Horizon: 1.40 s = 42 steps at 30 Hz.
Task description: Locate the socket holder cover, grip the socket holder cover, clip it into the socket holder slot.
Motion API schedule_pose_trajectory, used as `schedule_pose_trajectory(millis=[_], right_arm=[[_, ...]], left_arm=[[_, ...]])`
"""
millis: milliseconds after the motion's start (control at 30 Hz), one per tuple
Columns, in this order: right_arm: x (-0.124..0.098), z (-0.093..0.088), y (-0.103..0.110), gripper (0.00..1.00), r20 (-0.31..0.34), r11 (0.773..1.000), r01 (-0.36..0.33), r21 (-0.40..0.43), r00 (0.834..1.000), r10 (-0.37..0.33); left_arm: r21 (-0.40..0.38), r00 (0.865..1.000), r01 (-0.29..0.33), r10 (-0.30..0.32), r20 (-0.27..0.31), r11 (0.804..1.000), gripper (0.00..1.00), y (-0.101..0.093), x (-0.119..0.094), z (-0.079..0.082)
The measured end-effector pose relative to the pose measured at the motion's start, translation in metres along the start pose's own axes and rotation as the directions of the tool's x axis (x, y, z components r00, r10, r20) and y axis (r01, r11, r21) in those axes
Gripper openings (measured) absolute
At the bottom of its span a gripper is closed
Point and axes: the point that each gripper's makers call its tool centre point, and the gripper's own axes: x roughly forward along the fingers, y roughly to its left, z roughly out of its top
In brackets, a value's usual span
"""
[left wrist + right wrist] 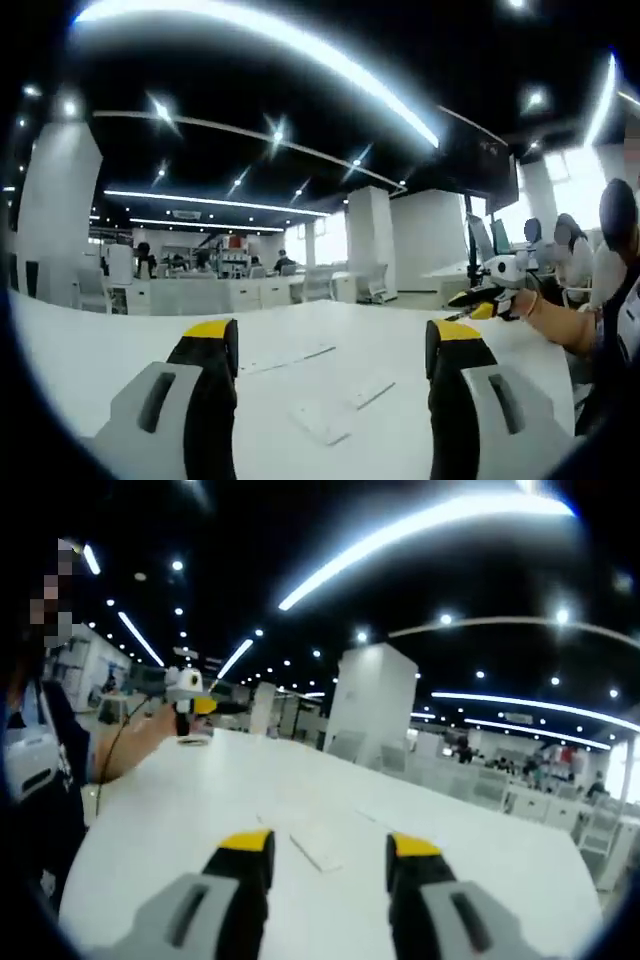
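White desk (90, 350) stretches under a dim office ceiling with strip lights. On it lie flat pale pieces: a small rectangular one, probably the socket holder cover (322, 418), though the blur leaves this unsure, and a long strip (285, 357) beyond it. Locating looks to be the step in hand; next comes lowering onto the cover. Both the left hand-held gripper (330, 355) and right hand-held gripper (320, 855) hover above the desk, jaws spread, holding nothing.

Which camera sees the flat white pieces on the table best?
The left gripper view: three flat white pieces lie separately between its open jaws. The right gripper view shows one piece clearly, the others faintly.
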Motion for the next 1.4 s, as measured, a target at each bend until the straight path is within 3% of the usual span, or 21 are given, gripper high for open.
schedule_pose_trajectory(millis=[167,333,467,633,833,1133,1400], right_arm=[[-0.005,0.002,-0.005,0.48,0.022,1.0,0.013,0.014,1.0,-0.013],[-0.008,0.005,-0.007,0.55,0.037,1.0,0.031,0.003,0.999,-0.031],[-0.008,0.004,-0.012,0.63,0.039,0.998,0.063,-0.008,0.997,-0.063],[-0.006,0.002,-0.017,0.74,0.06,0.996,0.087,0.012,0.994,-0.087],[-0.005,-0.006,-0.026,0.78,0.08,0.993,0.101,0.058,0.991,-0.106],[0.001,-0.014,-0.027,0.87,0.068,0.991,0.106,0.083,0.991,-0.112],[0.003,-0.013,-0.032,0.93,0.095,0.988,0.125,0.09,0.987,-0.133]], left_arm=[[-0.023,1.0,-0.004,0.004,0.004,1.0,0.81,-0.006,-0.013,-0.022],[0.054,0.996,0.012,-0.007,-0.085,0.998,0.85,-0.011,-0.02,-0.051],[0.057,0.993,-0.033,0.04,-0.115,0.998,0.89,-0.001,-0.022,-0.061],[-0.01,0.99,-0.087,0.085,-0.11,0.996,0.95,0.011,-0.021,-0.066],[-0.053,0.986,-0.141,0.136,-0.095,0.989,0.95,0.026,-0.022,-0.071],[-0.003,0.986,-0.133,0.132,-0.106,0.991,0.95,0.025,-0.019,-0.073],[0.016,0.971,-0.211,0.212,-0.115,0.977,0.95,0.042,-0.021,-0.075]])
